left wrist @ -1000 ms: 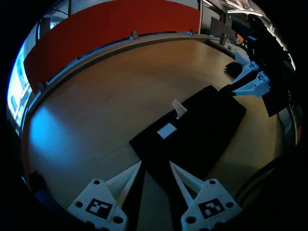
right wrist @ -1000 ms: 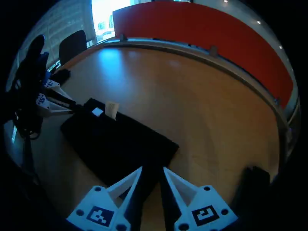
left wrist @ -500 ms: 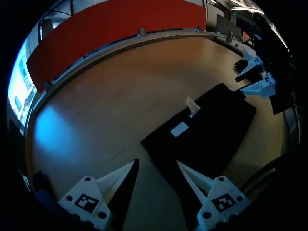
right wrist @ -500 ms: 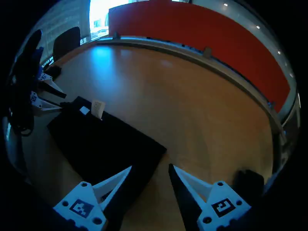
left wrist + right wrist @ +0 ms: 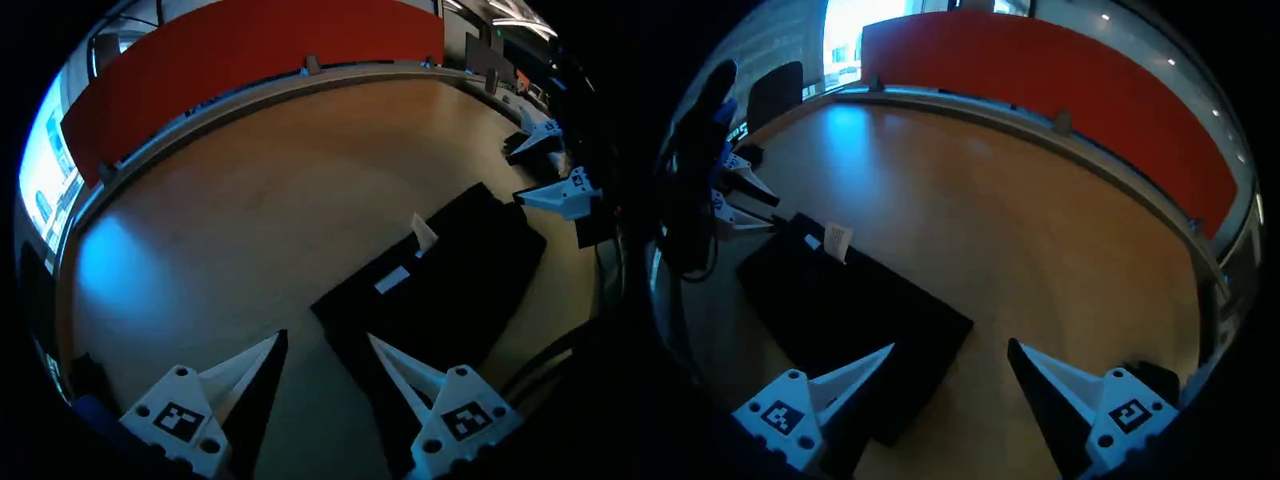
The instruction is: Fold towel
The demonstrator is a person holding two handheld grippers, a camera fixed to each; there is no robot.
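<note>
Black towel [image 5: 456,280], left gripper view: it is laid flat on the wooden worktop [image 5: 240,216] as one tidy rectangle, with no corner lifted. A white label [image 5: 422,234] is stood up at the towel's far long edge, and a white patch [image 5: 392,280] lies flat on the towel just beside it. On the left gripper [image 5: 325,336], fingers [image 5: 240,374] are spread wide and nothing is pinched. The towel's near corner sits just ahead of the tips; contact cannot be told. The right gripper [image 5: 516,170] is seen at the towel's far end with its fingers also parted, and no cloth is held. A red partition [image 5: 240,56] and a bright window [image 5: 40,168] stand beyond the towel, well apart from it.

Right gripper view: the towel runs away from the near fingers, with the label at the far end. One finger overlies the towel's near end and the other sits over bare worktop, so the spread is wide and nothing is gripped. The left gripper is just beside the far end, tips apart. A chair [image 5: 782,92] stands beyond that end. A dark object [image 5: 1160,376] near the worktop edge is well apart from the towel and cannot be identified.

Status, as judged: the fold looks laid down and neither gripper has hold. The layer count cannot be read, so whether another fold is left cannot be told. Nothing near the towel is judged to be in the way.
</note>
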